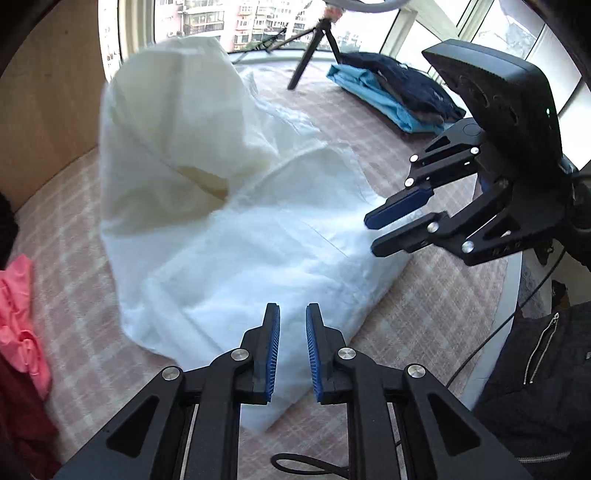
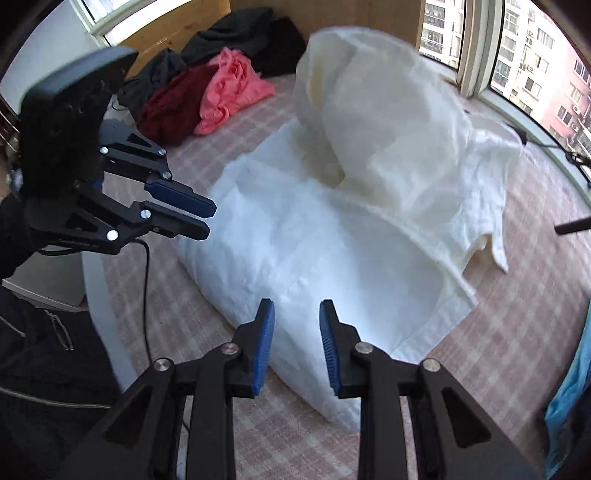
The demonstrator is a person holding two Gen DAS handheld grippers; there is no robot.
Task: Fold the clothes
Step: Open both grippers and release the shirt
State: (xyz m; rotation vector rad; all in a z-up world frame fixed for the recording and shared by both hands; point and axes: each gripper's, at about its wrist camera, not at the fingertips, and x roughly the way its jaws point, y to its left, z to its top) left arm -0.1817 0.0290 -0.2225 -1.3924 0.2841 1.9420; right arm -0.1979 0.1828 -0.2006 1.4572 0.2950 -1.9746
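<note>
Nearest the left wrist camera, the left gripper (image 1: 292, 321) is seen with its blue-padded jaws a narrow gap apart and nothing held between them, poised over the near edge of the white garment (image 1: 258, 251). In the right wrist view, the right gripper (image 2: 296, 317) is likewise seen with its jaws parted, a little wider, and empty, above the near hem of the same white garment (image 2: 332, 229). Each gripper is also caught from the side by the other camera, beside the garment's edge and apart from the cloth. The garment is spread on a pink checked bedcover (image 1: 424, 314), its lower part lying flat while its upper part is raised in a blurred, billowing fold towards the window. On the left side of the bed a pile of clothes is heaped: a pink garment (image 2: 232, 88) against a dark red one (image 2: 170, 107), with darker items (image 2: 240, 33) behind. At the far right, a light blue garment (image 1: 373, 96) lies under a dark navy one (image 1: 410, 88), beside a black tripod (image 1: 314, 51). Apartment buildings (image 1: 229, 18) are visible through the window.
</note>
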